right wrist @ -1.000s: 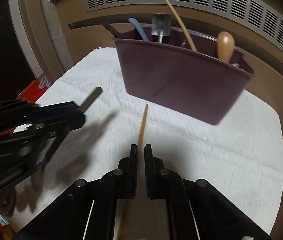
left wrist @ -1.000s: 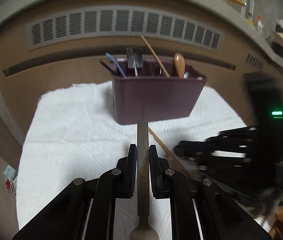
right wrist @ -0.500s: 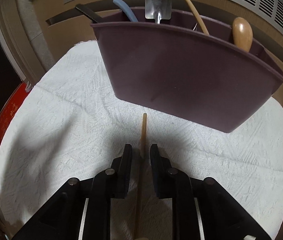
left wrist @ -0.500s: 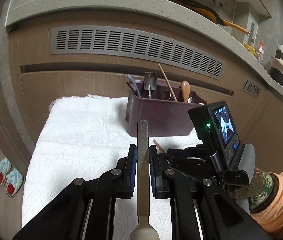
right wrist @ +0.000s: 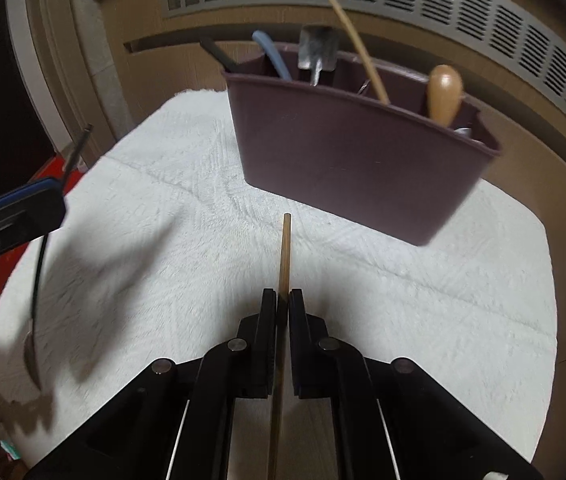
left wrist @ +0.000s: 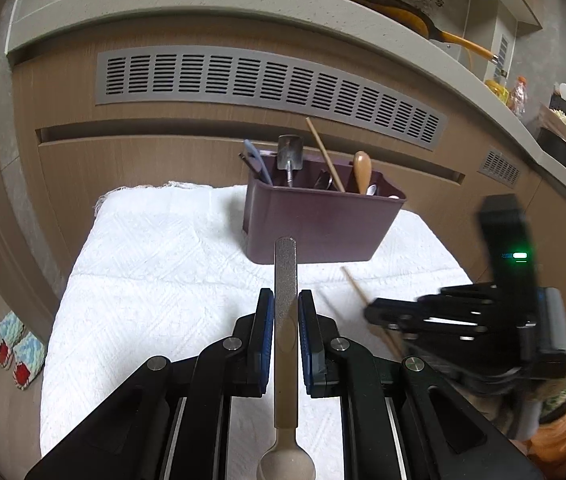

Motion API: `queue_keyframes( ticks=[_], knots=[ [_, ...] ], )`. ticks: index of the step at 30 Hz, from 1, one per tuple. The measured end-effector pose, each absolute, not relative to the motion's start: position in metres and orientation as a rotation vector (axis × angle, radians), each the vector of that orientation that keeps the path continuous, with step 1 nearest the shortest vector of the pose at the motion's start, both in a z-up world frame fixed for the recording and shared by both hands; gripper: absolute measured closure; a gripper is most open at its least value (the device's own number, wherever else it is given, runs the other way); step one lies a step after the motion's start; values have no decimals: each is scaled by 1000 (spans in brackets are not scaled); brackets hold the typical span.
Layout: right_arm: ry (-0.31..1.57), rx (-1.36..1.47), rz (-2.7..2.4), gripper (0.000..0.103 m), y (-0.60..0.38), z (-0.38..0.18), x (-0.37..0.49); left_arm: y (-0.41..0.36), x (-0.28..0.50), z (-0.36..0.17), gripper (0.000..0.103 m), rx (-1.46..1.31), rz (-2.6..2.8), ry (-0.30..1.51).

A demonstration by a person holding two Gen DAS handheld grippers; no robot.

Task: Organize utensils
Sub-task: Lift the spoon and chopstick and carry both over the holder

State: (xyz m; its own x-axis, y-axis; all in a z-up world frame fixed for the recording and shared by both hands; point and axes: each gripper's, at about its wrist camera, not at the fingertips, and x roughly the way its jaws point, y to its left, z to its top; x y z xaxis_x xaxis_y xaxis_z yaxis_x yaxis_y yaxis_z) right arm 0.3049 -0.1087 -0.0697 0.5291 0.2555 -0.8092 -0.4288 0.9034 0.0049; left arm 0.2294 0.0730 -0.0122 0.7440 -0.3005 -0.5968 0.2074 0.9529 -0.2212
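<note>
My left gripper (left wrist: 285, 300) is shut on a metal spoon (left wrist: 285, 280); its flat handle points forward toward the maroon utensil holder (left wrist: 319, 220) and its bowl sits near the camera. My right gripper (right wrist: 279, 298) is shut on a wooden chopstick (right wrist: 284, 252) that points at the holder (right wrist: 355, 160). The holder stands on a white towel (left wrist: 155, 264) and holds several utensils: a chopstick, a wooden spoon, a metal scoop, a blue handle. The right gripper shows in the left wrist view (left wrist: 375, 314) low on the right. The left gripper shows in the right wrist view (right wrist: 59, 196) at the left edge with the spoon (right wrist: 37, 308).
A wooden cabinet front with a grey vent grille (left wrist: 267, 84) rises behind the towel. A stone counter (left wrist: 203, 8) runs above it with a pan (left wrist: 395, 4). Slippers (left wrist: 19, 352) lie on the floor at the left.
The right gripper closed on the chopstick and lifted back from the holder. The left gripper kept its hold on the spoon and rose slightly.
</note>
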Motion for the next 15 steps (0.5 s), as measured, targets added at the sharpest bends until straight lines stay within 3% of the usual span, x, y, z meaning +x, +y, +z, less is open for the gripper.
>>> queue_keyframes(
  ticks=[9,15],
  knots=[
    [729,-65,430,97,-156,7,256,62,206,28,90,-185,-321,599],
    [468,-45,405,97,-171,97,243,48,203,116,90,-156,-333,349]
  ],
)
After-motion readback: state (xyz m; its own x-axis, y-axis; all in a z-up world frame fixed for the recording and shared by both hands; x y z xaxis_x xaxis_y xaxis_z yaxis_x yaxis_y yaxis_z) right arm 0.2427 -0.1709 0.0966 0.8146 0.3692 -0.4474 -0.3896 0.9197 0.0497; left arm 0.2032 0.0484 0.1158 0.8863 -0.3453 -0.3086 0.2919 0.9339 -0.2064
